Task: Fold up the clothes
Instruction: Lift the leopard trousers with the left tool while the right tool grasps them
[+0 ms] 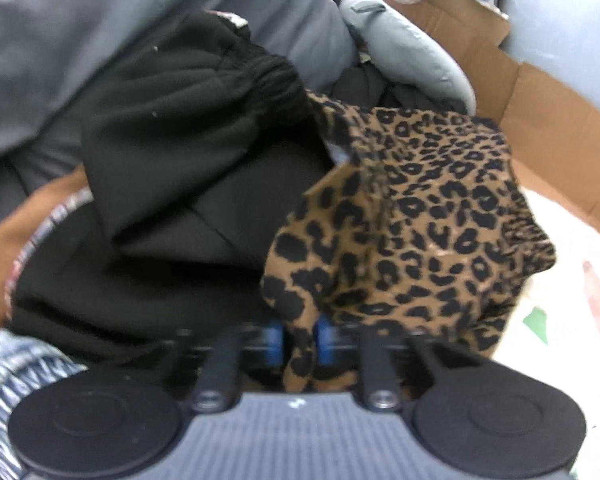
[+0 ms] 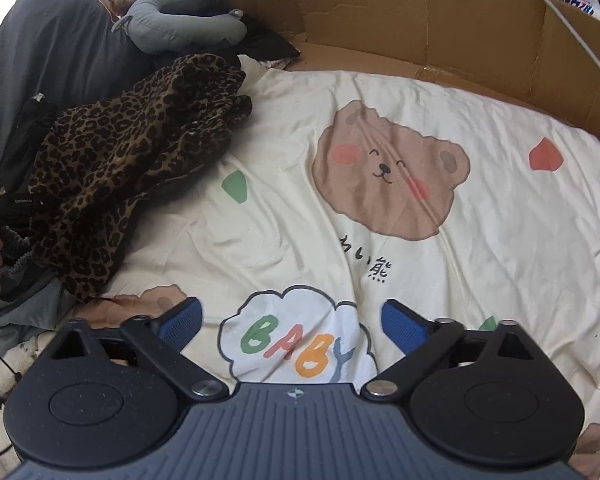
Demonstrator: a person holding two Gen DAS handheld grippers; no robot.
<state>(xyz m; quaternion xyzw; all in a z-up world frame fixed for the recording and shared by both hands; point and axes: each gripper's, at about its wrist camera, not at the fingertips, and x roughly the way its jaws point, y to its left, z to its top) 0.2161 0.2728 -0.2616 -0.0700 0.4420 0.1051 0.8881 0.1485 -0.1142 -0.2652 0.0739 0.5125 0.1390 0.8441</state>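
Left tongs (image 1: 299, 340) pinching leopard-print garment (image 1: 412, 236) above black clothes (image 1: 188, 140), right tongs (image 2: 292, 322) spread over bedsheet (image 2: 500, 216), only right view shows bear print (image 2: 388, 172), "BABY" lettering (image 2: 296, 346)

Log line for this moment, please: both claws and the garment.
left claw: shut on leopard-print garment, lifted | right claw: open, empty, over bear-print sheet | fold: not started

Left gripper (image 1: 299, 340) pinched shut, right gripper (image 2: 292, 324) spread wide.
Left's blue pads (image 1: 274, 340) nearly together; right's held level, empty.
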